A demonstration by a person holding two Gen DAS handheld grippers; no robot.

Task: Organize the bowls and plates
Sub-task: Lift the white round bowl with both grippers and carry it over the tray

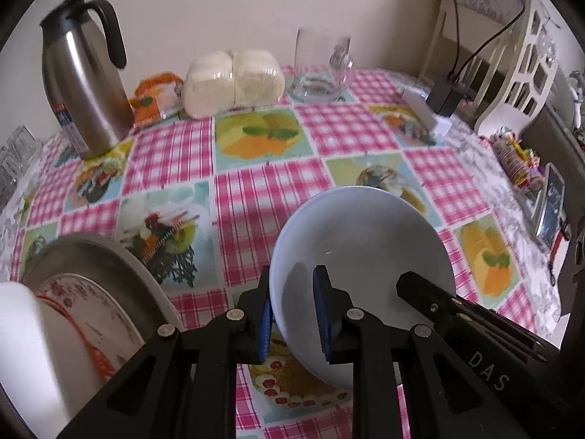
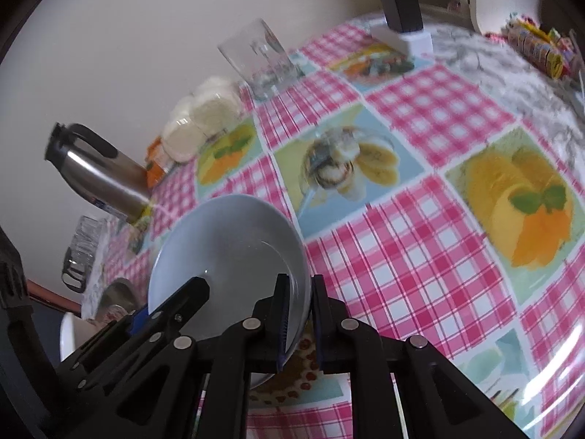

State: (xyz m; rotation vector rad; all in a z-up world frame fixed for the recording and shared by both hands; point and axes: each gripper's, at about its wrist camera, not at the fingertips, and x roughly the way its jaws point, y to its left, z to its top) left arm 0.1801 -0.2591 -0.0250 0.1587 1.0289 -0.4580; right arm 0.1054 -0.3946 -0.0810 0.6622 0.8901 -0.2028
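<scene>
Both grippers clamp the same pale grey bowl [image 1: 362, 256], one on each side of its rim, and the bowl hangs tilted above the pink checked tablecloth [image 1: 256, 190]. In the left wrist view the left gripper [image 1: 294, 314] has its blue-padded fingers [image 1: 323, 311] pinched almost together on the bowl's wall at the 7 o'clock edge, one pad inside, one outside. The other gripper's black finger reaches onto the bowl at about 4 o'clock. In the right wrist view the right gripper [image 2: 299, 314] is likewise nearly closed on the bowl [image 2: 234, 256], gripping its rim at about 4 o'clock, while the left gripper's finger comes in at 8 o'clock. At 8 o'clock in the left view lies a stack of dishes: a grey plate [image 1: 95, 256] under a white plate with a red floral pattern [image 1: 87, 314], with a blurred white rim nearest the lens. Toward 11 o'clock stands a steel thermos jug [image 1: 82, 84]; at 12 o'clock, by the wall, sit a packet of white rolls [image 1: 234, 82] and a clear glass mug [image 1: 321, 66]. A black charger [image 1: 446, 97] rests at 2 o'clock.
</scene>
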